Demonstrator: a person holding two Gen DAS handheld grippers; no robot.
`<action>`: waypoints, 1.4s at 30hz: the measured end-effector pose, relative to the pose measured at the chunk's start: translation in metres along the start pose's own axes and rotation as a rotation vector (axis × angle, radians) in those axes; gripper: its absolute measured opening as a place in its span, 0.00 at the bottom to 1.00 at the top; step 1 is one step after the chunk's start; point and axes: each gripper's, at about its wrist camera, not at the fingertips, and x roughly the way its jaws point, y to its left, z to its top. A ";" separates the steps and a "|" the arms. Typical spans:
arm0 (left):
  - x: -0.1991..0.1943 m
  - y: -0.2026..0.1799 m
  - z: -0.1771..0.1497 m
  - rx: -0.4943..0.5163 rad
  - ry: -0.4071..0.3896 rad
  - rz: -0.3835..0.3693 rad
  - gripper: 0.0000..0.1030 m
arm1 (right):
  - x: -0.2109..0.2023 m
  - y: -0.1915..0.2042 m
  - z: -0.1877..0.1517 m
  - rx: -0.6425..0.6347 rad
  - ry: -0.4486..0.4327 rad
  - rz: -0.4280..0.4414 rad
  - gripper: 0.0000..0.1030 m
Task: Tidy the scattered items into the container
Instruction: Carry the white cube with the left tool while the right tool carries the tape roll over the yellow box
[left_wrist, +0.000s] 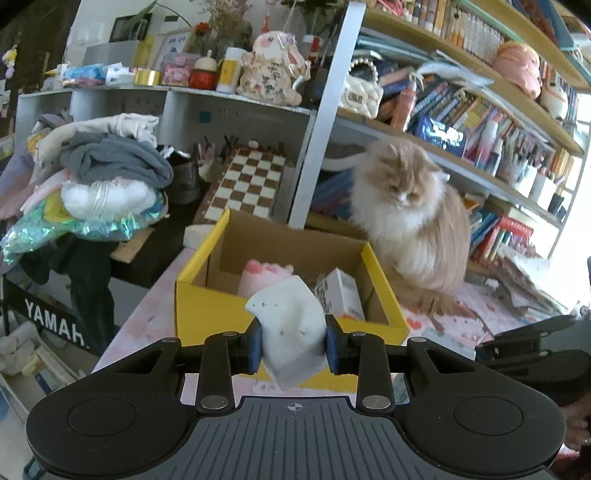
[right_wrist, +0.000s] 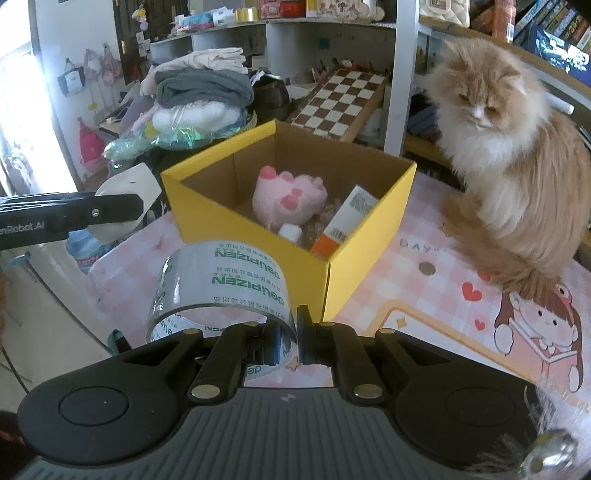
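**Both claws loaded at the yellow box, cat looking on**

Left wrist view first: the left gripper (left_wrist: 293, 343) had its blue-padded fingers (left_wrist: 255, 345) pressed in on a white, smudged, soft wedge-shaped lump (left_wrist: 290, 328), pinched from both sides and held up off the table. Straight ahead at twelve o'clock sat the open yellow cardboard box (left_wrist: 207, 306), brown inside, just beyond the lump. Inside it, a pink plush paw (left_wrist: 258, 275) lay at the left and a small white carton (left_wrist: 340, 291) leaned at the right. At two o'clock a fluffy cream-and-ginger cat (left_wrist: 410, 225) sat on the pink checked tablecloth (left_wrist: 147, 314), right beside the box's far right corner, head lowered. At four o'clock the other black tool showed at the frame edge.

Over to the right wrist view: the right gripper (right_wrist: 295, 341) was nearly closed, nipping the wall of a clear roll of packing tape with green lettering (right_wrist: 221, 284); one finger sat inside the ring, one outside. The roll stuck out toward eleven o'clock, close to the box (right_wrist: 258, 236) but outside it. In the box the paw (right_wrist: 288, 195), a carton with an orange end (right_wrist: 345, 221) and a small white item (right_wrist: 291, 232) were visible. At nine o'clock the left gripper (right_wrist: 122, 206) held the lump (right_wrist: 129, 184) left of the box, not over it. The cat (right_wrist: 509, 158) sat at two o'clock, a coin (right_wrist: 427, 268) near its feet.
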 end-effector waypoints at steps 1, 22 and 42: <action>0.001 0.001 0.002 -0.003 -0.006 -0.003 0.30 | -0.001 0.000 0.003 -0.006 -0.004 -0.002 0.08; 0.034 0.003 0.045 0.032 -0.100 -0.009 0.30 | 0.010 -0.012 0.063 -0.055 -0.106 -0.044 0.08; 0.112 0.009 0.057 0.138 0.021 0.054 0.30 | 0.095 -0.025 0.103 -0.147 -0.012 -0.104 0.08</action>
